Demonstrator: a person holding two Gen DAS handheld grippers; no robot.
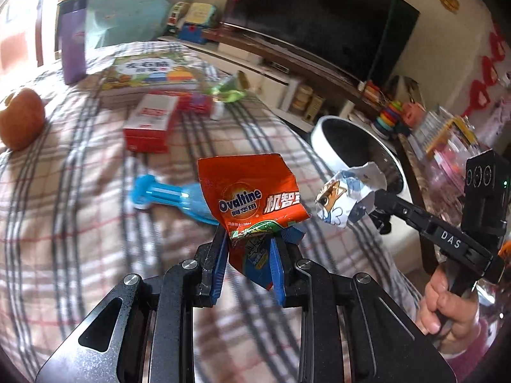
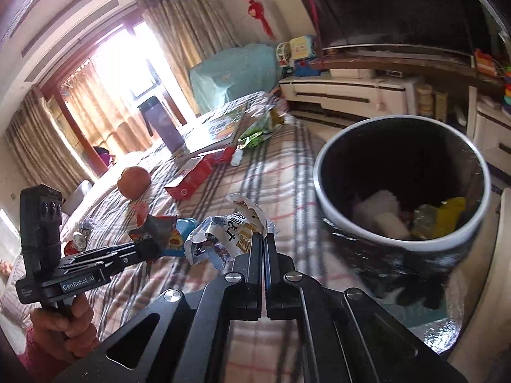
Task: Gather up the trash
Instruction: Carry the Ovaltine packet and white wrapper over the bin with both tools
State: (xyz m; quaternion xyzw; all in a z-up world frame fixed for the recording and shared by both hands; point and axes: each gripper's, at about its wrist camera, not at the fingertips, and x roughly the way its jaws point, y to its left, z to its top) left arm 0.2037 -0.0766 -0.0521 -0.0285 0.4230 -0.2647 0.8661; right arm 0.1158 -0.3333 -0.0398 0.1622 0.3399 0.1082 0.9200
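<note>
My left gripper (image 1: 252,236) is shut on an orange Ovaltine wrapper (image 1: 252,194), held up above the plaid tablecloth (image 1: 80,223). My right gripper (image 2: 263,239) is shut on a crumpled white and blue wrapper (image 2: 223,233). That wrapper (image 1: 348,194) also shows in the left wrist view, at the tip of the right gripper (image 1: 372,202). The black bin with a white rim (image 2: 402,191) stands just right of the table and holds white and yellow trash. The left gripper (image 2: 150,249) with its orange wrapper (image 2: 153,229) sits left of my right one.
On the table lie a blue plastic tool (image 1: 169,196), a red and white box (image 1: 150,124), a green wrapper (image 1: 228,91), a children's book (image 1: 150,73), a purple bottle (image 1: 73,41) and an orange fruit (image 1: 20,118). A TV cabinet (image 2: 351,92) stands behind the bin.
</note>
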